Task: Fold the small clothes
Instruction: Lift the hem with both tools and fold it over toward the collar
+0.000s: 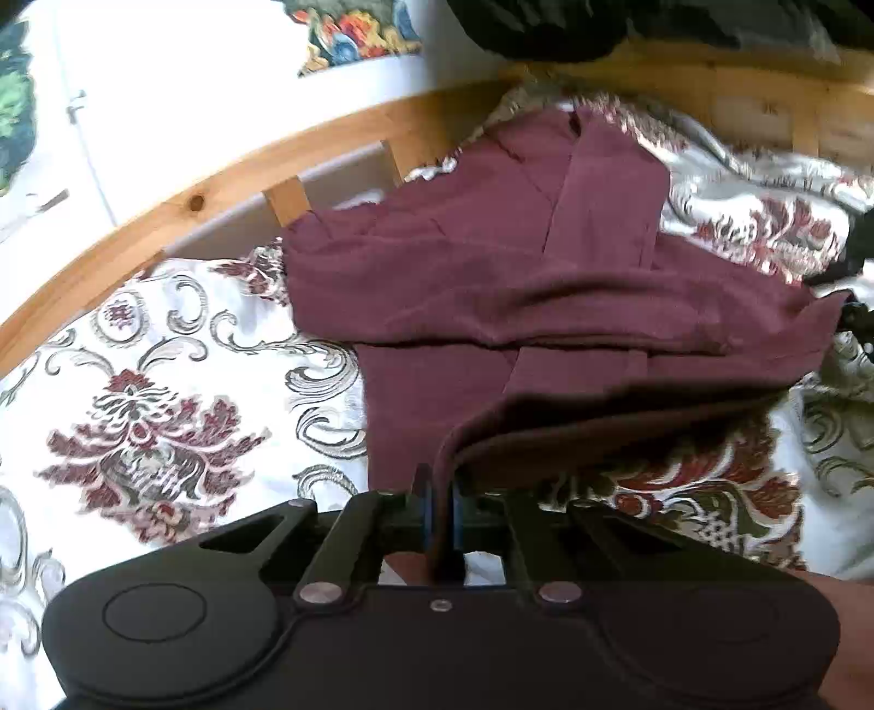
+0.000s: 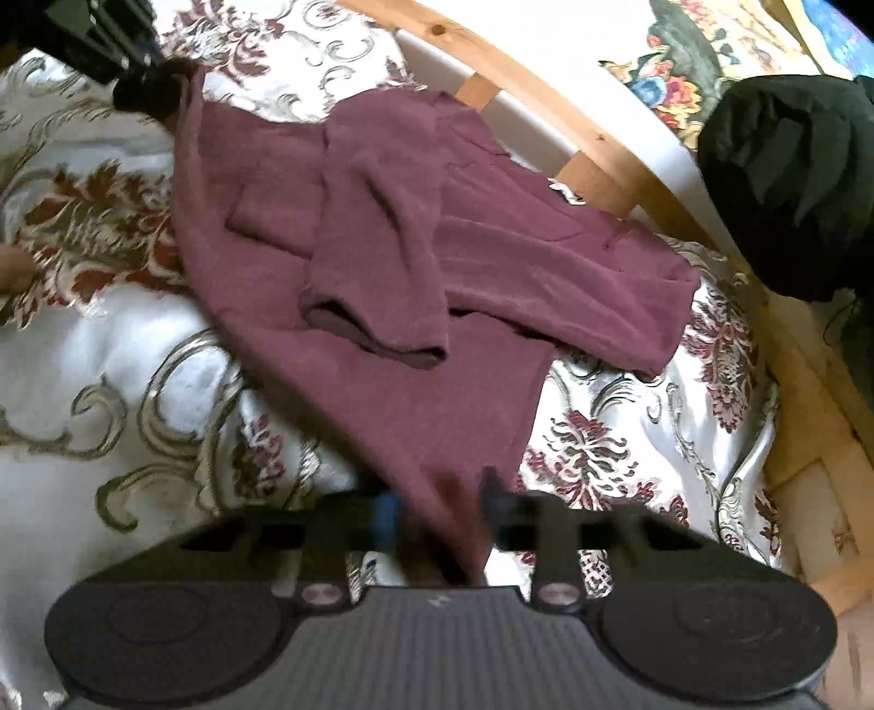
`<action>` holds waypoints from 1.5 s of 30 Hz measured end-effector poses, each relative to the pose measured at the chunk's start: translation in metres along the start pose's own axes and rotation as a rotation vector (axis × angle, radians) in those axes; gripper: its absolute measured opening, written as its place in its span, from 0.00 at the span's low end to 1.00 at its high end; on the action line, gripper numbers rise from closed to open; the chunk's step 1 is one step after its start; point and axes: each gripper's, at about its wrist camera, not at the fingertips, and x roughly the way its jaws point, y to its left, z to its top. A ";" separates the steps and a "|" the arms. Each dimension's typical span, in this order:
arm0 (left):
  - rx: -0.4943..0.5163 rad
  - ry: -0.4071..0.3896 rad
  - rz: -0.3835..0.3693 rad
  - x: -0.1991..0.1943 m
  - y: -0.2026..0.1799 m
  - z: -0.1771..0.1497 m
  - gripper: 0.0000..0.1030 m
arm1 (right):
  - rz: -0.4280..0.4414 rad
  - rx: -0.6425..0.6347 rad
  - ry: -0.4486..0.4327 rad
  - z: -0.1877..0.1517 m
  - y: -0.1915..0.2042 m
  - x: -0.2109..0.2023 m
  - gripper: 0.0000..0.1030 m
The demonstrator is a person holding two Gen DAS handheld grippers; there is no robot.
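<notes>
on the bedspread (image 2: pixel 109 349), blurred right gripper (image 2: pixel 445 510) w/ maroon garment (image 2: pixel 382 262) hem between.

We looked along the left tongs (image 1: pixel 441 494) and found their jaws pressed together on a lifted edge of the maroon garment (image 1: pixel 491 289) — the cloth rose in a fold straight into the pinch. The rest of the garment lay spread on the bedspread (image 1: pixel 164 393), a white cover with dark red flowers and grey scrolls, one sleeve folded across the body. Behind it ran the wooden bed rail (image 1: pixel 218 180), curved by the lens, with a white wall beyond. A dark bundle (image 1: pixel 546 27) sat at the top edge — we could not tell what it was.
</notes>
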 end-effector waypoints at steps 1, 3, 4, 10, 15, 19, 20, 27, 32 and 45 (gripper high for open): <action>-0.011 -0.015 0.001 -0.006 0.000 -0.002 0.05 | -0.003 -0.008 0.001 0.000 0.001 -0.001 0.13; -0.028 -0.049 0.006 -0.019 -0.001 -0.007 0.04 | -0.019 -0.028 -0.011 0.001 0.004 -0.008 0.07; -0.035 -0.064 0.006 -0.026 -0.002 -0.009 0.04 | -0.032 -0.039 -0.026 0.001 0.005 -0.014 0.07; -0.091 -0.129 -0.027 -0.072 -0.006 -0.020 0.04 | -0.054 -0.041 -0.078 0.007 0.001 -0.055 0.06; -0.126 -0.124 -0.113 -0.115 -0.003 -0.033 0.04 | 0.003 0.027 -0.093 0.001 -0.007 -0.108 0.06; -0.095 -0.129 -0.178 -0.148 0.003 -0.041 0.04 | 0.012 0.066 -0.144 -0.012 -0.007 -0.156 0.06; -0.092 -0.129 -0.189 -0.154 0.005 -0.041 0.04 | 0.010 0.073 -0.153 -0.013 -0.008 -0.164 0.06; -0.063 -0.131 -0.184 -0.158 0.015 -0.008 0.04 | -0.040 0.114 -0.210 -0.007 -0.009 -0.179 0.06; -0.102 -0.116 -0.133 -0.133 0.032 0.039 0.05 | -0.104 0.170 -0.257 0.006 -0.033 -0.156 0.06; 0.010 -0.008 0.001 -0.001 0.055 0.165 0.05 | -0.223 0.299 -0.298 0.063 -0.107 -0.029 0.06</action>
